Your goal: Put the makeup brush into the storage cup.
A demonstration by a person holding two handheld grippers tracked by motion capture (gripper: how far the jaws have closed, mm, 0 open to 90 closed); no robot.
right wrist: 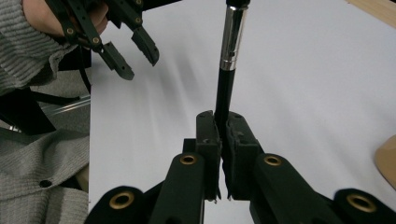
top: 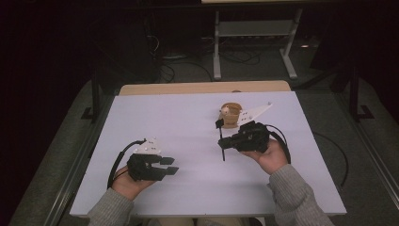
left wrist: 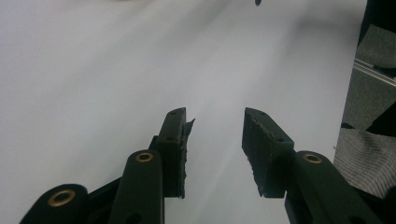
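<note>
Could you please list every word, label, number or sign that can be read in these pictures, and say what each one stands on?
None: no legible text anywhere.
The slim black tool with a metal ferrule held in the right tongs bears no marking.
The left tongs, open over the white table, are plain black.
The brown cup has a pale patch, too small and blurred to read.

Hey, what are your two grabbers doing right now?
Right gripper shut on black brush. Left gripper open, empty. Wooden cup just beyond brush; nothing between.
</note>
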